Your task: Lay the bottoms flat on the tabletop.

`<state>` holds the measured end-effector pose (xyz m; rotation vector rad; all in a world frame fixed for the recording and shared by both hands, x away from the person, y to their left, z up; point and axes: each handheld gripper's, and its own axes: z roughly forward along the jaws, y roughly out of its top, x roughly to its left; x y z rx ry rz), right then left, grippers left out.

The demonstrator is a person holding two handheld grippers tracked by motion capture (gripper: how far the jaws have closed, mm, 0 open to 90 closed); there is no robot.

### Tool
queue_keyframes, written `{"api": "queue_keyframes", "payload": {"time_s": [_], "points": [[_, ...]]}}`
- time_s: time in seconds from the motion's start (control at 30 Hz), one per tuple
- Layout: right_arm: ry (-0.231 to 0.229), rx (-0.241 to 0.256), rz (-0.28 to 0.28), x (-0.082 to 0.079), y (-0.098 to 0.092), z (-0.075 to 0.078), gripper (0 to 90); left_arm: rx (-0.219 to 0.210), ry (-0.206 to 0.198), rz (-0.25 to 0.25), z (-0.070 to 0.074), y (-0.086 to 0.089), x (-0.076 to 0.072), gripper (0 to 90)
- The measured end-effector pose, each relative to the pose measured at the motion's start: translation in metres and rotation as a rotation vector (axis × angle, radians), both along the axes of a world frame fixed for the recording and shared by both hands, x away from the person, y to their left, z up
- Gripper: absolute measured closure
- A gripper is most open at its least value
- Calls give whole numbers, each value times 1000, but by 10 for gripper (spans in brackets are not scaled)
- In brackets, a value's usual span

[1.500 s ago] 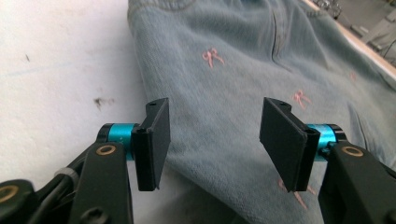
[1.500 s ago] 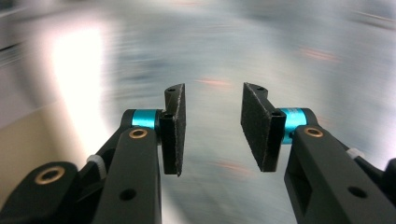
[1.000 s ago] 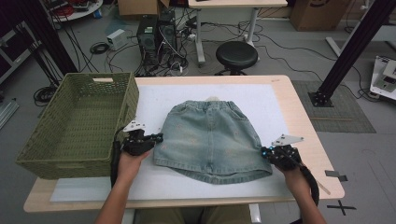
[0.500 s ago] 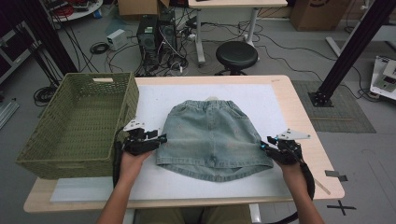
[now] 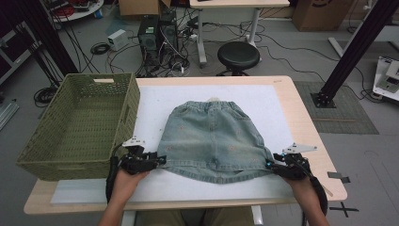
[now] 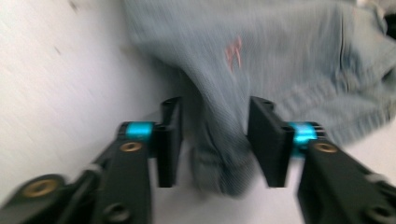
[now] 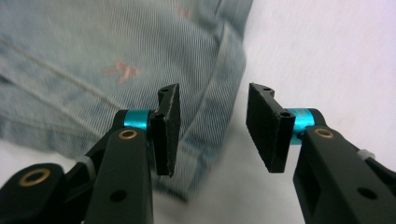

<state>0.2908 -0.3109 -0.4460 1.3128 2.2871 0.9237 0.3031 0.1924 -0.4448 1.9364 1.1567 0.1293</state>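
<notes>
A light blue denim skirt (image 5: 211, 136) lies flat on the white mat (image 5: 160, 101), waistband away from me. My left gripper (image 5: 161, 160) is at the skirt's near left hem corner and my right gripper (image 5: 269, 165) at the near right corner. In the left gripper view, my left gripper (image 6: 215, 116) is open, with a bunched corner of the skirt (image 6: 219, 158) lying between the jaws and not clamped. In the right gripper view, my right gripper (image 7: 212, 100) is also open, and the skirt's side seam edge (image 7: 205, 107) runs between its jaws.
A large green woven basket (image 5: 70, 167) stands empty at the left of the wooden table (image 5: 301, 108), close beside my left gripper. Past the table's far edge are a black stool (image 5: 238, 54), computer towers and cables on the floor.
Both grippers have moved toward me along the skirt's sides, from mid-height down to its hem corners. The skirt has barely shifted.
</notes>
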Motion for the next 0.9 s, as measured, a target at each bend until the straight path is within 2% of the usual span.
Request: {"api": "queue_keyframes", "payload": {"time_s": [0.03,0.07,0.1,0.13,0.2,0.3,0.43,0.47,0.5,0.57,0.6,0.63,0.67,0.73,0.8,0.87,0.9], "points": [[-10,3,-1,-2,-1,-1,608,28,-25,-8,-1,-1,-4,722],[-4,2,5,-3,-1,0,733,8,-34,-8,-1,1,-6,805],[-3,-9,39,-4,-1,2,873,-10,-29,-17,0,2,-8,822],[-27,-41,59,-7,1,4,883,-15,-37,-28,1,3,-12,827],[-43,-67,81,-11,2,8,888,-53,-42,-45,5,7,-18,830],[-58,-47,84,-18,-5,17,888,-121,-28,-77,11,16,-26,827],[-72,-44,89,-28,-10,27,890,-140,-13,-127,12,21,-35,823],[-60,-51,102,-29,-10,27,889,-142,-1,-141,11,21,-36,820],[-43,-64,108,-31,-9,27,888,-145,16,-160,9,21,-36,801],[-33,-99,111,-33,-8,25,890,-148,20,-166,8,21,-36,671],[-31,-109,115,-33,-9,25,874,-146,6,-155,9,20,-34,599],[-32,-102,112,-32,-10,25,799,-142,-8,-140,9,19,-32,517],[-36,-76,99,-30,-11,25,750,-137,-26,-123,10,17,-28,460],[-59,-45,84,-23,-12,27,653,-136,-67,-83,12,14,-18,417],[-73,-13,63,-12,-8,28,614,-147,-105,-44,16,11,-8,395],[-95,0,34,1,-3,28,548,-137,-144,-15,20,7,2,374],[-90,7,25,8,-1,26,546,-134,-163,0,21,5,7,373]]}}
